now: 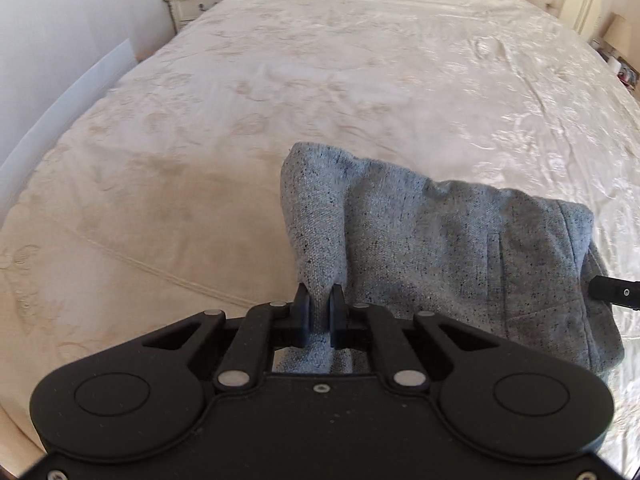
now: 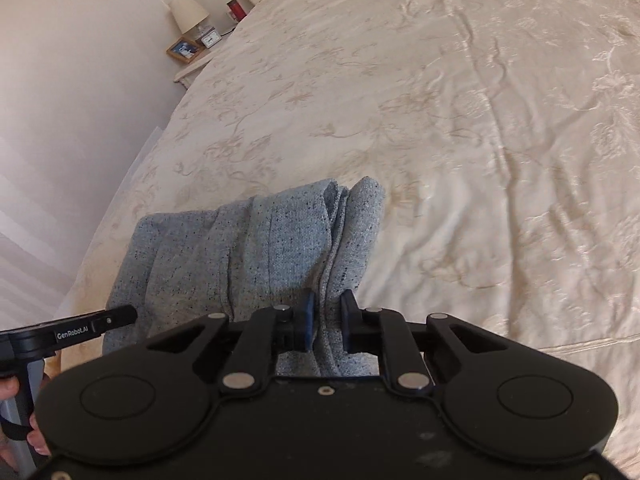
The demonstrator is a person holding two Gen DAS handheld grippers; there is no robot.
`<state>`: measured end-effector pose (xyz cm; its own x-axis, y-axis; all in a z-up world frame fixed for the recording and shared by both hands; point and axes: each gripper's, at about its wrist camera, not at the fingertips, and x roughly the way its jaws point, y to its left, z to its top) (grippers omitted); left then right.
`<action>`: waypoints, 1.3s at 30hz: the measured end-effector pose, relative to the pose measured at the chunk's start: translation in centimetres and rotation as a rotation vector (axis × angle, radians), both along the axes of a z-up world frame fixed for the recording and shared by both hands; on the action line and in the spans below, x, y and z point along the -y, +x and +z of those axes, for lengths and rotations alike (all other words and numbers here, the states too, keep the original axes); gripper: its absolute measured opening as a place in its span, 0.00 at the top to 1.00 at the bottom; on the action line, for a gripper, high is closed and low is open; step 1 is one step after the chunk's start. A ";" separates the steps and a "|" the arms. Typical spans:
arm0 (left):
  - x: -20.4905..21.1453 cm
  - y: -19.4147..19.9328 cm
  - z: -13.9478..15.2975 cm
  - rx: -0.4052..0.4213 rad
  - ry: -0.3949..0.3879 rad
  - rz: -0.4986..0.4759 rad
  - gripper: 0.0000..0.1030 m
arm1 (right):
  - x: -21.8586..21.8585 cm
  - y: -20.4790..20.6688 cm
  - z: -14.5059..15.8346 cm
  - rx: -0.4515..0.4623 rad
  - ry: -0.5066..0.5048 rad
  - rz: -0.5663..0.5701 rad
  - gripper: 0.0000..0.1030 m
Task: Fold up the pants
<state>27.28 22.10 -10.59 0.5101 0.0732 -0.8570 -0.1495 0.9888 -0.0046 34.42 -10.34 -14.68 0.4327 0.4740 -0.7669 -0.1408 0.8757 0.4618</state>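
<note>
Overhead, grey pants pinched in both left fingers and right fingers (lower folds hidden behind).

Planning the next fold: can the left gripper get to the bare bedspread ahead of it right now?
Probably yes. The left gripper is shut on a fold of the grey pants, and the right gripper pinches them too, but the cream bedspread ahead lies bare, with nothing between.

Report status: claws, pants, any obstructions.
Left claw shut on speckled grey knit pants. Right claw gripping them too. Cream embroidered bedspread ahead, nothing blocking.
</note>
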 end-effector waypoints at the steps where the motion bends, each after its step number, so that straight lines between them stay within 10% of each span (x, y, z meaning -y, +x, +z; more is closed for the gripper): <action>1: -1.0 0.0 0.1 0.004 0.005 0.008 0.89 | -1.3 -0.2 0.0 -0.003 0.007 0.004 0.87; 13: -10.2 0.0 -1.5 -0.032 0.071 0.104 0.87 | -11.6 0.5 1.2 0.035 -0.047 -0.021 0.90; 23: -4.5 0.4 -4.6 -0.049 -0.037 -0.193 0.79 | -19.5 -2.2 -1.6 -0.012 -0.107 0.082 0.84; 35: -7.6 0.8 -8.0 -0.160 -0.023 -0.119 0.74 | -18.4 1.4 -8.0 -0.101 -0.307 0.066 0.98; 39: -8.8 -0.6 -5.7 -0.113 -0.033 -0.065 0.74 | -18.9 0.4 -6.0 -0.066 -0.322 0.059 0.80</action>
